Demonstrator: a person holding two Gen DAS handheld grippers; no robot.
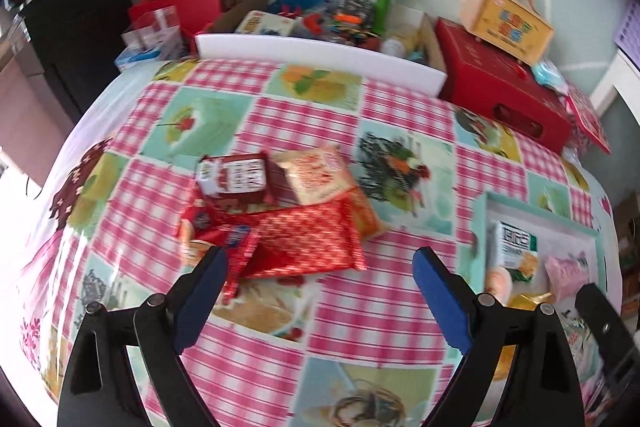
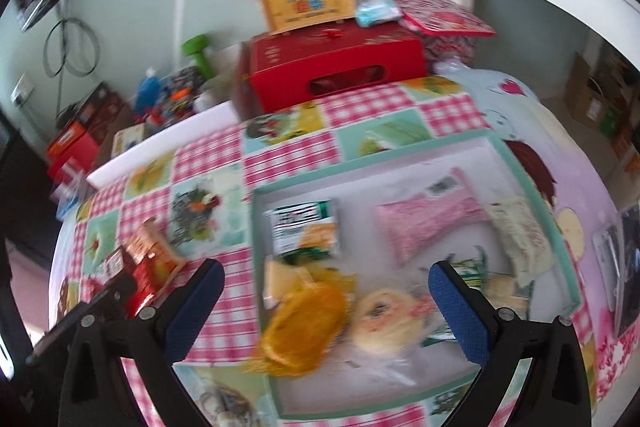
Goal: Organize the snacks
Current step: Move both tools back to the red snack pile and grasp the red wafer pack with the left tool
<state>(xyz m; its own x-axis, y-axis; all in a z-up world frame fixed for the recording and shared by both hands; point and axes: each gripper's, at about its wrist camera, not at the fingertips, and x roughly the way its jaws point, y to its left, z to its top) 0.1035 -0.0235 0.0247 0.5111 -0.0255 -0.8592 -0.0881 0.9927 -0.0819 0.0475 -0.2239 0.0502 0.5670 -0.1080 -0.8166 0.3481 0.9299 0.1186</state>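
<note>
Currently both grippers spread, empty: left gripper nears overlapped snack pile just ahead-left (risk: foil packs slip, 2 lift together); right gripper above tray.

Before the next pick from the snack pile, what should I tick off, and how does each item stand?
1. Left claw open, nothing held: ok.
2. Right claw open, nothing held: ok.
3. Left claw faces the snack pile: ok.
4. Red foil packet lies on top, nearest: ok.
5. Tray has bare floor left: ok.
6. Which pile packets overlap underneath: cannot tell, blurred.
</note>
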